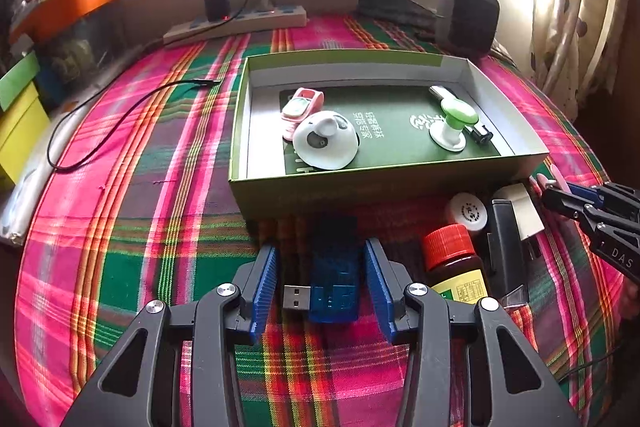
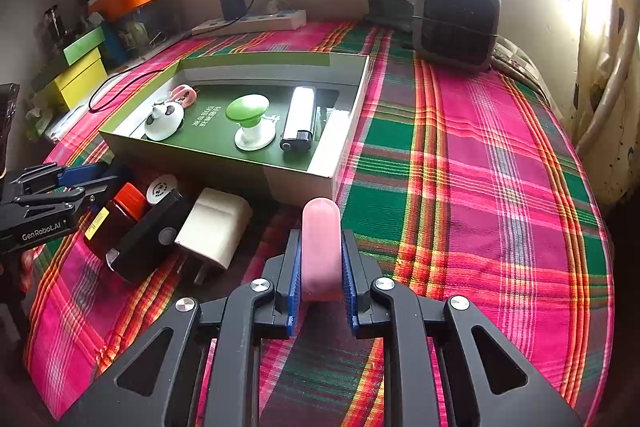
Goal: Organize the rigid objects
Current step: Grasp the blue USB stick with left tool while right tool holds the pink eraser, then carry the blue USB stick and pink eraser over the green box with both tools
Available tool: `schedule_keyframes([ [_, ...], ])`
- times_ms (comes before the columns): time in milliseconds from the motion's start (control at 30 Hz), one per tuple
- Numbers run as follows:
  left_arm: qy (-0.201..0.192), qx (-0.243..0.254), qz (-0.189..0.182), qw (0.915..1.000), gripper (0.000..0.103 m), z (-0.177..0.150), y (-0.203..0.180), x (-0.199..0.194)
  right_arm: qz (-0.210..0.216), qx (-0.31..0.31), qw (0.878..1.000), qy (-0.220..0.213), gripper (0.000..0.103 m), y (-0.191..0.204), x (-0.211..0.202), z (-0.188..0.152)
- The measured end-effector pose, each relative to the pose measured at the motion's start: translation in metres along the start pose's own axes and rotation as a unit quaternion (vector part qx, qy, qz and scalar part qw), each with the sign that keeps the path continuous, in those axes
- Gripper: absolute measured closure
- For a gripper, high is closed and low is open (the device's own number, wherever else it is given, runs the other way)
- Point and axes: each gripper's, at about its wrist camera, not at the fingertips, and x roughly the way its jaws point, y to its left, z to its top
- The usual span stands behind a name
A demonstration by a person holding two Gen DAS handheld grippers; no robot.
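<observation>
Your left gripper (image 1: 320,279) stood spread open, straddling the translucent blue USB stick (image 1: 334,277) flat on the plaid cloth (image 1: 160,227), pads clear of it, apparently lined up to pinch its long, hard sides. Just right of it, the amber bottle with a ribbed red cap (image 1: 447,246) and the white charger plug (image 2: 214,227) lay in front of the shallow green cardboard box (image 1: 400,183). Your right gripper (image 2: 321,267) was clenched on a smooth, rounded pink tube (image 2: 321,247), presumably bound for that box.
</observation>
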Motion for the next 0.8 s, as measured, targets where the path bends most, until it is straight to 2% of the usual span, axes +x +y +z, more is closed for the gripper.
schedule_keyframes([
  [167,-0.002,-0.003,-0.005,1.0000,0.077,-0.0001,0.0012,-0.0006,0.000,0.001,1.000,0.003,0.084,0.0000,0.0014,0.0006],
  [267,-0.002,-0.004,-0.018,0.9998,0.077,-0.0009,0.0008,-0.0020,0.000,0.001,1.000,0.003,0.084,0.0000,0.0013,0.0006],
  [433,-0.002,-0.004,-0.017,0.9998,0.082,-0.0017,-0.0009,-0.0021,0.000,0.001,1.000,0.003,0.084,0.0000,0.0018,0.0006],
  [800,-0.004,-0.007,-0.021,0.9997,0.082,-0.0029,0.0008,-0.0038,-0.001,0.001,1.000,0.004,0.084,-0.0001,0.0021,0.0004],
])
